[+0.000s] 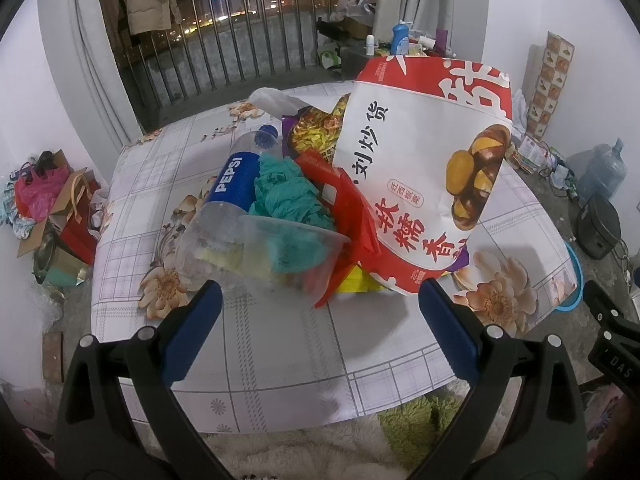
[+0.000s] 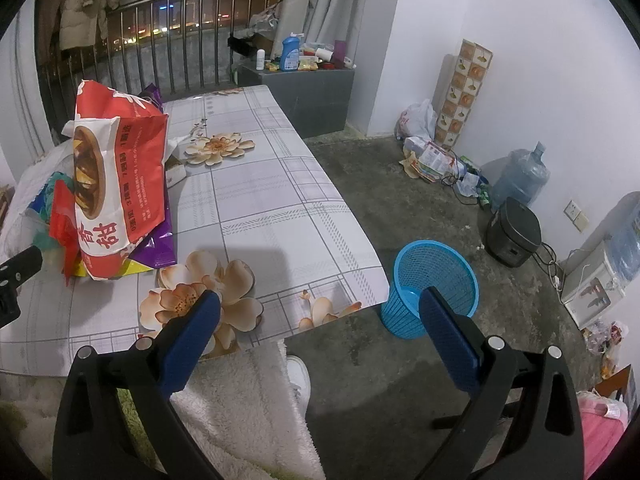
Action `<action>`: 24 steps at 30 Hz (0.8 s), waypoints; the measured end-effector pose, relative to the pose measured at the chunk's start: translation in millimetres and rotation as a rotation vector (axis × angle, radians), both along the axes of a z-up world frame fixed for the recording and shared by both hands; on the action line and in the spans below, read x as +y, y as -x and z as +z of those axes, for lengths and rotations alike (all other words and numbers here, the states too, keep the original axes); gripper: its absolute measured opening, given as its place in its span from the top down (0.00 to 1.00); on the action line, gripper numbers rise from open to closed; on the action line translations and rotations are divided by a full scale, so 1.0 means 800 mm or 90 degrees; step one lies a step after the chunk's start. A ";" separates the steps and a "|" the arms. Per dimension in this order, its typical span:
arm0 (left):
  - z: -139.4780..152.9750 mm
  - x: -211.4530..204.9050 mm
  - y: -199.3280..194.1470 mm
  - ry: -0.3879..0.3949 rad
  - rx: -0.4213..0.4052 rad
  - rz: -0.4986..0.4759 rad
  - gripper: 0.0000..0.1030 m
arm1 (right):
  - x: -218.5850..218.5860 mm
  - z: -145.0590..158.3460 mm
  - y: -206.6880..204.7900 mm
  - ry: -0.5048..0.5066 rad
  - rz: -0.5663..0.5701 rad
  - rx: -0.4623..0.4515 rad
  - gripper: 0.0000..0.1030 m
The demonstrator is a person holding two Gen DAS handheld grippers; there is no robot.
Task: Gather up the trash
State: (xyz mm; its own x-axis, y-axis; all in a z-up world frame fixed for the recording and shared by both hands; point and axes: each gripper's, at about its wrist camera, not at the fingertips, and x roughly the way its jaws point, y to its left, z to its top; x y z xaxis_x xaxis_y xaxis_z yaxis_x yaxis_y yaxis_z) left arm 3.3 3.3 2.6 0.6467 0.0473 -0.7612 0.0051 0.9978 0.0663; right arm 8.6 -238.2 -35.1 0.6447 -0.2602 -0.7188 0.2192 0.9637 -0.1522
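While both hand-held grippers, left (image 1: 320, 312) and right (image 2: 320, 320), hung spread, empty, we judged collecting unstarted; next: pinch clear plastic cup (image 1: 292, 252), carry to blue mesh plastic basket (image 2: 432, 280).

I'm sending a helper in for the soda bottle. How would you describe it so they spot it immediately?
On the floral-print table, look at the heap of trash in its middle. The bottle lies on its side at the heap's left edge, beside crumpled teal plastic and behind a clear tub. It alone is clear plastic with a blue cap and a blue PEPSI label.
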 end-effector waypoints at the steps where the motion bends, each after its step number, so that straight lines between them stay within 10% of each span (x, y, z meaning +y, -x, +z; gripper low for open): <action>1: -0.001 0.000 0.000 0.000 0.000 0.000 0.08 | 0.000 0.000 0.000 0.000 0.000 0.000 0.06; 24: -0.006 0.004 0.001 0.006 0.010 0.001 0.08 | 0.001 0.000 -0.002 -0.007 0.000 -0.009 0.06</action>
State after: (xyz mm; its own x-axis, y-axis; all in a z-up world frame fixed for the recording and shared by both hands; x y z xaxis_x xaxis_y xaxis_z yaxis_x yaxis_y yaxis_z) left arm 2.7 6.5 -2.5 0.6351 0.0413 -0.7713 0.0042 0.9984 0.0569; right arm 9.8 -237.5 -35.0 0.6546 -0.2524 -0.7126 0.2217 0.9653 -0.1383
